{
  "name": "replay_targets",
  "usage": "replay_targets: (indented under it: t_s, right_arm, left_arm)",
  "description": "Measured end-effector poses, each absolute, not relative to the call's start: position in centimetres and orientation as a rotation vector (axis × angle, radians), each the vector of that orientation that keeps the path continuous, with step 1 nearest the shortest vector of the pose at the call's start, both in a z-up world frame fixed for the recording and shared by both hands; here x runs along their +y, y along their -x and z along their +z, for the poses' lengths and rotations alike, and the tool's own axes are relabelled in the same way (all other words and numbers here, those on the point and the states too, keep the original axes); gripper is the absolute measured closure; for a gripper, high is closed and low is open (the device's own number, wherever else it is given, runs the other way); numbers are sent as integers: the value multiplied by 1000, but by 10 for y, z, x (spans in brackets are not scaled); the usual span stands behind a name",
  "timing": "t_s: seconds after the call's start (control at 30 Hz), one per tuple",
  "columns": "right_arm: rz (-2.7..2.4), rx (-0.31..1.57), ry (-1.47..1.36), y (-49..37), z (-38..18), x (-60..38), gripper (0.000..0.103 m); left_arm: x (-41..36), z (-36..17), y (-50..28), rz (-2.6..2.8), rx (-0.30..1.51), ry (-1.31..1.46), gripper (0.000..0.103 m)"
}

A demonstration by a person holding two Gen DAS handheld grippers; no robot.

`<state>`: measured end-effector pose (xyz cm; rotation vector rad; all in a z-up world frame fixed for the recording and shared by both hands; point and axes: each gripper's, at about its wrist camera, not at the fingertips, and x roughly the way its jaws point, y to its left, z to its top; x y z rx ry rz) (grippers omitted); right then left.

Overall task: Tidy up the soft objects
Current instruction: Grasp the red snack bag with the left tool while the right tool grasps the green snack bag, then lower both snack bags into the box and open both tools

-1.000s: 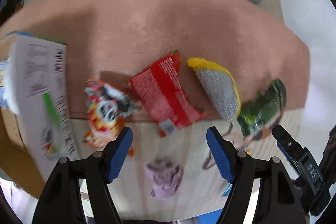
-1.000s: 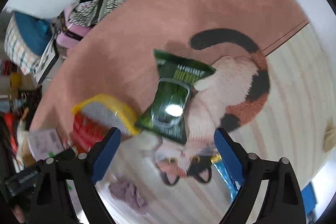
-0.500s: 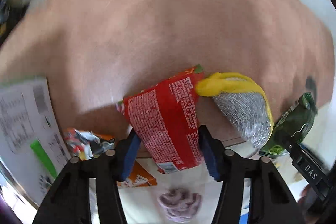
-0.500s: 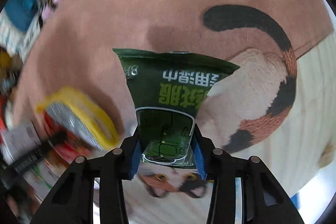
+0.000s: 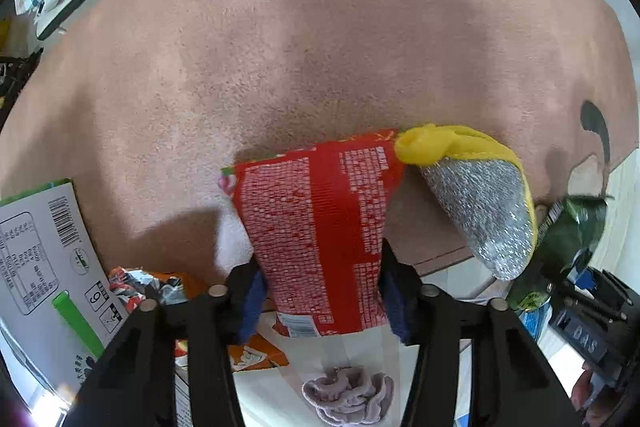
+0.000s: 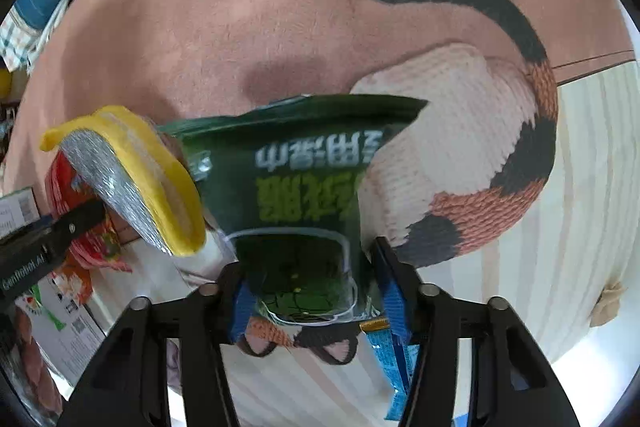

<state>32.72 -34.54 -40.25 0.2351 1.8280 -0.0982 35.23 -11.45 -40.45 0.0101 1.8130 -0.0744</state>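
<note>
Standing lengthwise between fingers: red packet (green pouch likewise).

A red snack packet is clamped between the blue pads of the left gripper, its printed back turned toward the camera. Just right of it a yellow-edged silver scouring pad is seen, touching the packet's top corner. Farther right a dark green packet is seen. Below the gripper a lilac scrunchie lies on pale flooring. To the left, a white carton and an orange wrapper are seen. A pink rug spreads beyond.
</note>
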Motion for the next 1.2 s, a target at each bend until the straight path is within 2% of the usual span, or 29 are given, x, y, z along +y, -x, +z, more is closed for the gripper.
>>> replay_targets:
  t_s: [0.07, 0.13, 0.37, 0.57, 0.73, 0.9, 1.07, 1.2]
  right_arm:
    - [-103, 1805, -238, -324, -396, -347, 63]
    - [-103, 1780, -229, -318, -385, -342, 65]
    - [-11, 1672, -237, -293, -314, -315, 65]
    - [143, 1586, -235, -266, -240, -248, 65]
    - [301, 1552, -199, -244, -194, -148, 65]
    - [407, 1562, -133, -229, -192, -36, 65]
    - [403, 1623, -67, -220, -224, 47, 65]
    - [366, 1682, -34, -217, -258, 86, 65]
  left_arm:
    - [-110, -391, -345, -72, 1781, -25, 60]
    - [-105, -377, -337, -83, 1745, -29, 60]
    - [-75, -308, -296, -148, 1624, 65, 60]
    - [-13, -232, -259, -177, 1519, 143, 60]
    - [63, -189, -241, -113, 1470, 125, 60]
    - [156, -184, -227, 48, 1467, 93, 60]
    - [246, -229, -240, 199, 1551, 37, 60]
    - [279, -272, -260, 241, 1629, 14, 60]
